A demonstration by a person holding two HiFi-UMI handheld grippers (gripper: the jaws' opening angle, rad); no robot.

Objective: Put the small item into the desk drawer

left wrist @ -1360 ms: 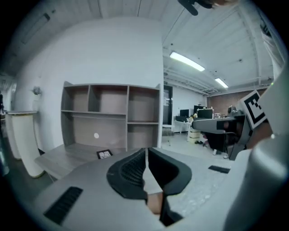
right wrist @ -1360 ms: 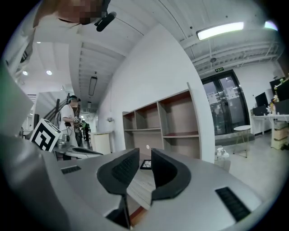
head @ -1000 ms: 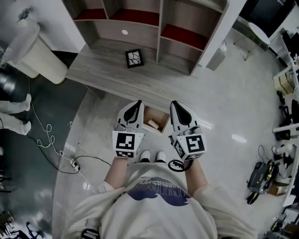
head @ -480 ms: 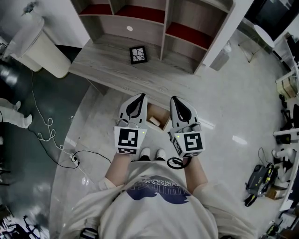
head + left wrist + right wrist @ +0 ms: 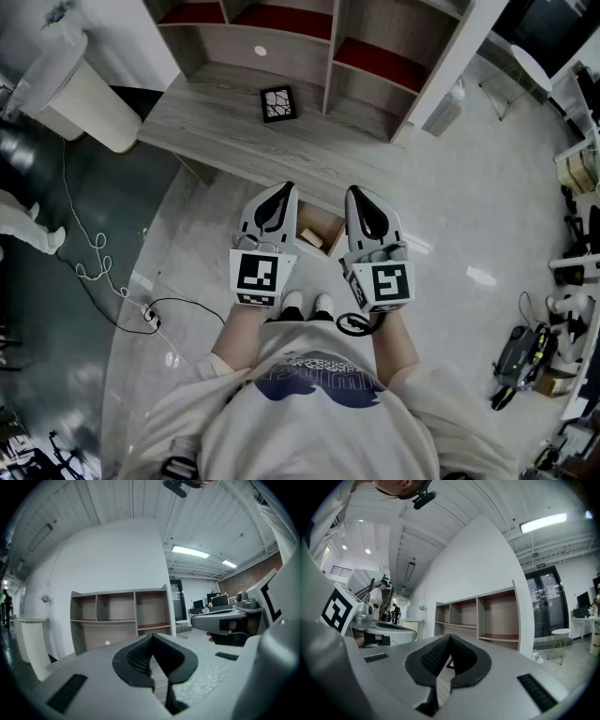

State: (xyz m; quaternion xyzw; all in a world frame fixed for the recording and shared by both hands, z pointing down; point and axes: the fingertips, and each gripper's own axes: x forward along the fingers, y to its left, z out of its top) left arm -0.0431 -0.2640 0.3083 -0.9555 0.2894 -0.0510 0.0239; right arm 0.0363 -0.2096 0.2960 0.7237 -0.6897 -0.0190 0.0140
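Left gripper (image 5: 281, 192), right gripper (image 5: 359, 195) both clamped shut, empty, level before grey wood-grain desk (image 5: 216, 131). Small pale block (image 5: 310, 240) lies inside open light wooden drawer (image 5: 325, 226) between them. Risk: closed tips skidding off drawer front, drawer left ajar.

Grey wood-grain desk (image 5: 216, 131), red shelf boards (image 5: 370, 58), black-framed tile (image 5: 278, 104) — white, dark-cracked, grey floor (image 5: 469, 187).

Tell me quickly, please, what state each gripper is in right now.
Left gripper: closed, holding nothing.
Right gripper: closed, holding nothing.
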